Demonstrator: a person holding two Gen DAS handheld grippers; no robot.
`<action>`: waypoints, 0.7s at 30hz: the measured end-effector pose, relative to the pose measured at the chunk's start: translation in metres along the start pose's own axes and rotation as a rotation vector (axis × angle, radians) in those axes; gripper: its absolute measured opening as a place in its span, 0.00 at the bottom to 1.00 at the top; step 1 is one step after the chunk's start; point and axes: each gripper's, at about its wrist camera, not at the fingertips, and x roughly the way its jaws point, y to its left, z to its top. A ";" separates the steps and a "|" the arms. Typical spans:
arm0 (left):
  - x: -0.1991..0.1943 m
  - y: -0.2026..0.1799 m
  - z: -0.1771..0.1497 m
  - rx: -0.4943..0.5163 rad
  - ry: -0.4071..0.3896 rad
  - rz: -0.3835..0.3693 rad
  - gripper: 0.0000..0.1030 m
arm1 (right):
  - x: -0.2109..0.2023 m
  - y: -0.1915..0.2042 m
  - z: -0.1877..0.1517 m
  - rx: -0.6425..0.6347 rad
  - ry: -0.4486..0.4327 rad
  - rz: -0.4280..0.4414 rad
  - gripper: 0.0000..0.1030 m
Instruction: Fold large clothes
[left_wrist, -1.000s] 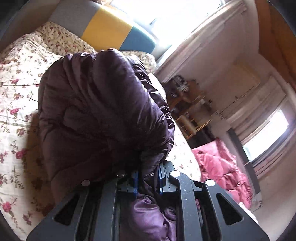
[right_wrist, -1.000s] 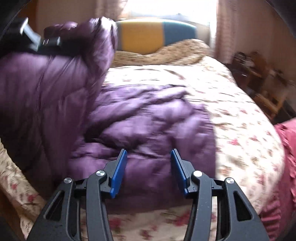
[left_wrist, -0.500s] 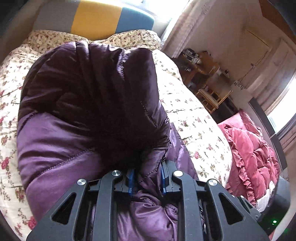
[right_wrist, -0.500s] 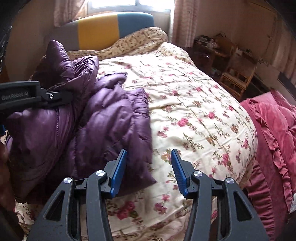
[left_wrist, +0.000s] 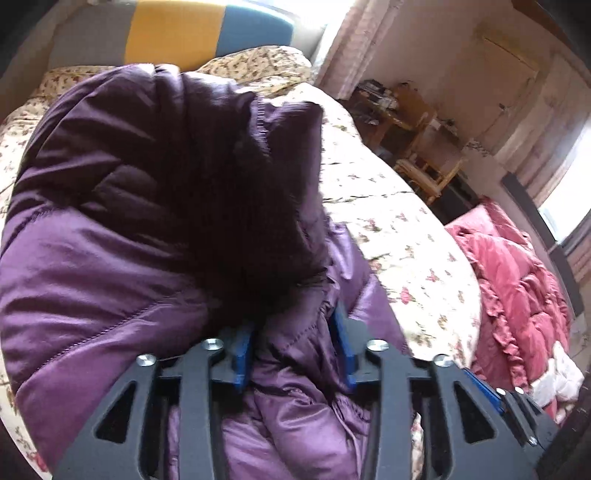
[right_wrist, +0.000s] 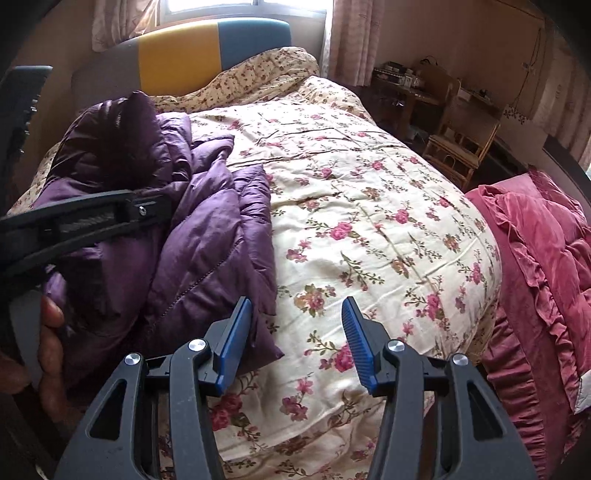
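**Clerk:** Item one?

**Me:** One quilted purple puffer jacket (right_wrist: 207, 236), shiny fabric, large. Location: near-left part of the bed with the cream floral quilt (right_wrist: 369, 229), bunched into a tall heap, not flat.

**Clerk:** Left tool (left_wrist: 293, 354)?

**Me:** Blue-padded, black-framed. Jaws parted somewhat, with a thick fold of jacket filling the gap between the pads; I read that as gripping the fold, loosely. In the right view it reaches in from the left, its tip buried in the heap.

**Clerk:** Right tool (right_wrist: 295, 336)?

**Me:** Spread wide, holding nothing. It hovers over the quilt just beside the jacket's lower hem corner.

**Clerk:** Progress?

**Me:** Partial, by my estimate. One portion looks doubled over the rest, so a first fold seems made. Outstanding: edges are uneven, no tidy rectangle, sleeves cannot be told apart in the bulk. Flattening and at least one further fold remain.

**Clerk:** Other stock?

**Me:** One crumpled pink ruffled coverlet (right_wrist: 535, 258), off the bed's right edge. Untouched.
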 end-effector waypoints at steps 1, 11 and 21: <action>-0.006 0.001 0.000 -0.001 -0.005 -0.020 0.52 | -0.002 0.001 -0.001 -0.002 -0.004 -0.005 0.49; -0.084 0.013 -0.007 -0.017 -0.136 -0.118 0.75 | -0.010 0.012 -0.010 -0.022 -0.010 -0.013 0.52; -0.132 0.071 -0.025 -0.157 -0.229 0.056 0.75 | -0.032 0.017 -0.013 -0.035 -0.042 -0.003 0.53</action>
